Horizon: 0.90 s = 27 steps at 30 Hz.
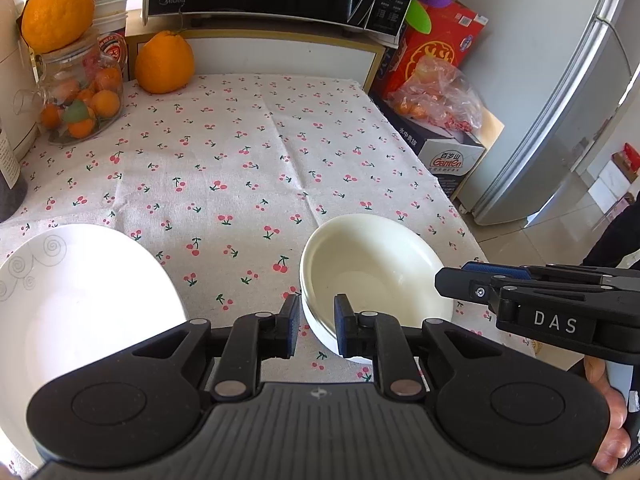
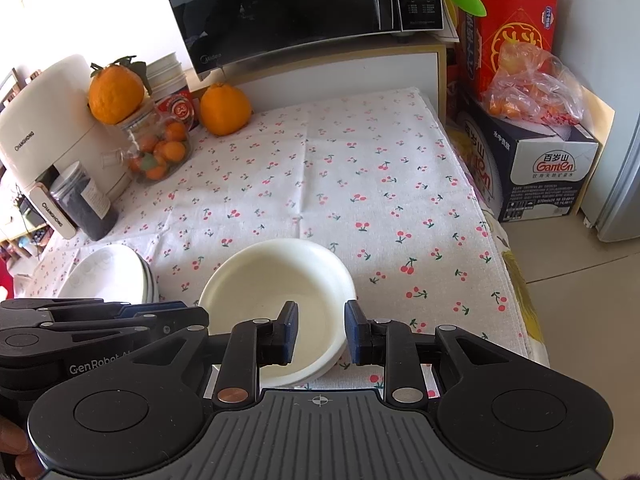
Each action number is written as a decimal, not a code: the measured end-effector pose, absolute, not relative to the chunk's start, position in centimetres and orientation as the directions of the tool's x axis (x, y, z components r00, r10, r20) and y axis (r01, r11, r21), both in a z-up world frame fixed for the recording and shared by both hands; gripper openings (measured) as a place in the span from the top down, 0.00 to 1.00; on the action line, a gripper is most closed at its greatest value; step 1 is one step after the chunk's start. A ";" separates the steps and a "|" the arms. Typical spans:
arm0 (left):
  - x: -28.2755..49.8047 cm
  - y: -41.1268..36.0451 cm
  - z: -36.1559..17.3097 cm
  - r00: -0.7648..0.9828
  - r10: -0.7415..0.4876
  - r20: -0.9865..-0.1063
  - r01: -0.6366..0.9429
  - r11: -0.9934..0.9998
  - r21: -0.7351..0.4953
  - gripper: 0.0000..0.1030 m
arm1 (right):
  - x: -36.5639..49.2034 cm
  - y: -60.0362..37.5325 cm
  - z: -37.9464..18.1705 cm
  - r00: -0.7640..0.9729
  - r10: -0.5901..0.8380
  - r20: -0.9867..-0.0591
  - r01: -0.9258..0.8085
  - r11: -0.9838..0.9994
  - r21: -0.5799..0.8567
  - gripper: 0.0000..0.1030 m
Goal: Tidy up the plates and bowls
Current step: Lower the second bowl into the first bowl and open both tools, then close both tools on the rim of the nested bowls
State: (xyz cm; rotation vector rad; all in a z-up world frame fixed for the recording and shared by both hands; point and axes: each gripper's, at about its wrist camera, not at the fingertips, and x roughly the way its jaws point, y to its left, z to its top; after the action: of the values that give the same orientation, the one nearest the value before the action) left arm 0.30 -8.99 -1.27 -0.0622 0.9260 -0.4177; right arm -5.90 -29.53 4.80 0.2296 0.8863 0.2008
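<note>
Two stacked cream bowls (image 2: pixel 276 304) near table (image 1: pixel 248 152) edge, left gripper (image 1: pixel 316 330) and right gripper (image 2: pixel 320 332) slightly parted astride opposite rims, not pinching, white plates (image 2: pixel 112 280) stacked left.

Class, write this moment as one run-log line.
bowl stack: nested, on tablecloth | left gripper: jaws open astride its rim | right gripper: jaws open astride rim, other side | plate stack: apart, untouched
</note>
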 end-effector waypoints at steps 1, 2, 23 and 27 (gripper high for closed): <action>0.2 -9.0 -1.2 0.530 -0.373 -0.762 0.319 0.920 -0.228 0.84 | -5.9 -29.6 4.8 0.617 0.269 -0.739 -0.078 0.956 0.283 0.75; 0.1 -9.0 -1.2 0.535 -0.367 -0.761 0.315 0.922 -0.223 0.82 | -5.9 -29.6 4.8 0.619 0.270 -0.738 -0.077 0.955 0.286 0.75; -1.7 -8.9 -0.6 0.596 -0.271 -0.756 0.266 0.955 -0.132 0.36 | -7.1 -30.3 5.1 0.621 0.272 -0.735 -0.033 0.946 0.322 0.29; -1.7 -8.9 -0.7 0.597 -0.257 -0.760 0.257 0.959 -0.122 0.31 | -7.0 -31.0 4.7 0.605 0.287 -0.743 0.009 0.930 0.367 0.24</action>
State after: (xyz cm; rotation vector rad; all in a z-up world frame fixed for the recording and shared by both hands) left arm -1.72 -8.94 -0.72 0.0001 0.8822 -0.2984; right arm -7.01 -31.00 4.74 0.3529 0.9115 0.1647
